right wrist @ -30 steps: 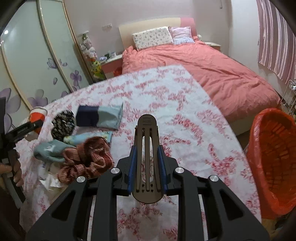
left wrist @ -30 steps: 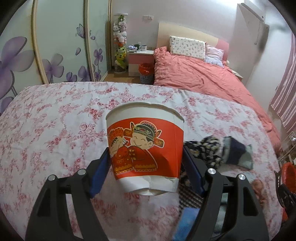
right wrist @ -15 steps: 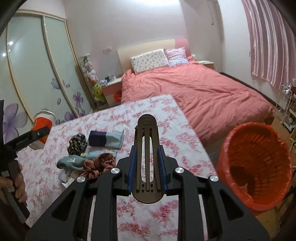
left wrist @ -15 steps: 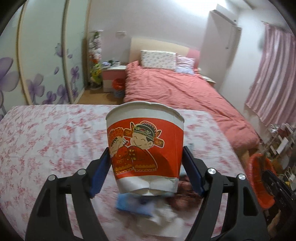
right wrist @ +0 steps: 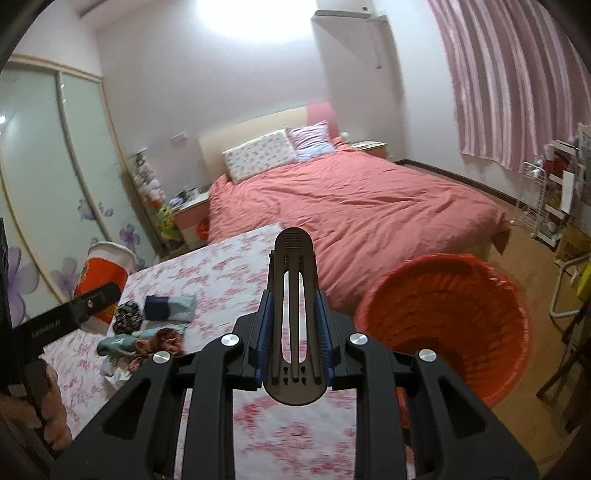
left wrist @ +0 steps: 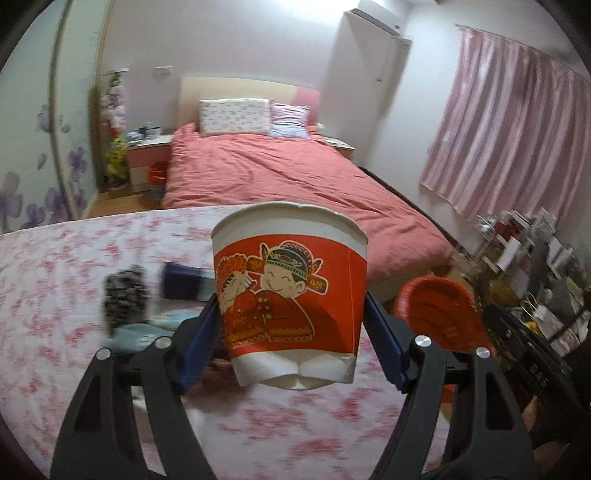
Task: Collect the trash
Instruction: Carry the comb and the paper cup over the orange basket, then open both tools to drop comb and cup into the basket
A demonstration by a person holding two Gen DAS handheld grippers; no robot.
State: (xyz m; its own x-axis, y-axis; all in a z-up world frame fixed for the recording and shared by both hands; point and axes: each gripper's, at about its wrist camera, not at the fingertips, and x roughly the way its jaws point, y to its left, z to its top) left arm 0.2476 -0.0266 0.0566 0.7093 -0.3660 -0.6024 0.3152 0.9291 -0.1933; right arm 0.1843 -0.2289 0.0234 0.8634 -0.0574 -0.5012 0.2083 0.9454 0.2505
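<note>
A: How is the room lit?

B: Soft, even indoor light is given from above. In the right wrist view a ceiling light (right wrist: pixel 255 18) at the top centre is blown out to white glare, and a pale sheen is cast on the wall below it.

A: Is anything blurred?

B: In the left wrist view the floral bedspread (left wrist: pixel 74 280) at the lower left is smeared by motion, while the paper cup (left wrist: pixel 290 295) at the centre is held sharp. A soft shadow is seen on its lower right side.

A: And the edges?

B: Straight lines are bent by fisheye distortion, and the corners are cut off by a dark round vignette.
</note>
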